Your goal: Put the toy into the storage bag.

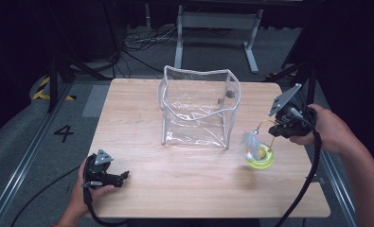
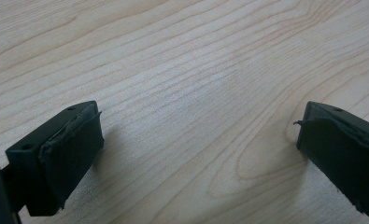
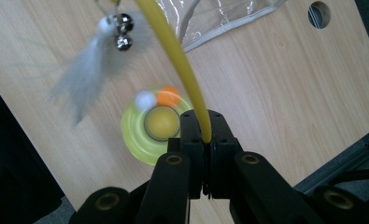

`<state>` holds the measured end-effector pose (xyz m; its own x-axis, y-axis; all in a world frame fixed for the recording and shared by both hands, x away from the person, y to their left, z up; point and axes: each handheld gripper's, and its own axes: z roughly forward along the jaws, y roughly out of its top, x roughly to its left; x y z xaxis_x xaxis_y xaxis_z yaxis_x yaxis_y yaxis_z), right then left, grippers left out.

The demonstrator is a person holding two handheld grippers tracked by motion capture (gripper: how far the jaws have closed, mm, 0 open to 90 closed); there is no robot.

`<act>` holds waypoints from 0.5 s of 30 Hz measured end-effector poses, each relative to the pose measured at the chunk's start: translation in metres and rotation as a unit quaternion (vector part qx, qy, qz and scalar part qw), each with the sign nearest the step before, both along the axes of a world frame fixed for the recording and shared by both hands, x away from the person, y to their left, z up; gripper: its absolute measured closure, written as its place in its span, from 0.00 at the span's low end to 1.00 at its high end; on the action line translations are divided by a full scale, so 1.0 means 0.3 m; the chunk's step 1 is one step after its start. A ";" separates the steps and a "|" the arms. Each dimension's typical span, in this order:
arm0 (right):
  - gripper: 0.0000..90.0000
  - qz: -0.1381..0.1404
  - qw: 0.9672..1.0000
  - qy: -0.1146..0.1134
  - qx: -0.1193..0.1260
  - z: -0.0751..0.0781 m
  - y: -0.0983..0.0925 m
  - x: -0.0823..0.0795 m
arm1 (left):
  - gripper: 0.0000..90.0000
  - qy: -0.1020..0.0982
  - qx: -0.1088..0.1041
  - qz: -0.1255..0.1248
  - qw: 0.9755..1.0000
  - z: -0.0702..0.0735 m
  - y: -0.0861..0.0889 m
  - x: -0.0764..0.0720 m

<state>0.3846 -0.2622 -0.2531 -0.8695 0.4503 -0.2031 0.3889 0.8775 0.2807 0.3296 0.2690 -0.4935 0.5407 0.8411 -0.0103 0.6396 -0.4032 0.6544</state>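
While lifting the cat toy (image 1: 259,153) off the bench (image 1: 175,189) beside the clear bag (image 1: 199,106), keep right gripper (image 3: 204,140) jaws clamped on its yellow wand (image 3: 173,51); left gripper (image 1: 123,176) resting, jaws open, empty.

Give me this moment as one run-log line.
right gripper: shut on yellow wand | cat toy: lifted by wand, feather dangling | left gripper: open, over table | clear bag: upright, open

Light wood-grain counter (image 1: 142,189) with rounded corners carries an upright clear plastic bag (image 1: 199,106) at centre-far, a yellow-green ring toy (image 1: 259,157) at near right, and the left hand-held gripper (image 1: 126,175) resting at near left.
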 end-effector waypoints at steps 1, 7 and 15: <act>0.98 -0.002 1.000 -0.001 0.001 0.007 -0.003 0.005 | 0.01 0.000 0.000 0.000 1.000 0.000 0.000 0.000; 0.98 -0.019 1.000 -0.010 0.004 0.041 -0.025 0.030 | 0.01 0.001 -0.001 0.000 1.000 0.000 -0.001 -0.001; 0.98 -0.039 0.999 -0.034 0.015 0.115 -0.050 0.066 | 0.01 0.002 -0.002 0.001 1.000 0.000 -0.001 -0.001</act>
<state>0.4045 -0.2772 -0.2187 -0.8167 0.5220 -0.2459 0.4343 0.8368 0.3335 0.3292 0.2688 -0.4935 0.5385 0.8425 -0.0152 0.6432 -0.3993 0.6533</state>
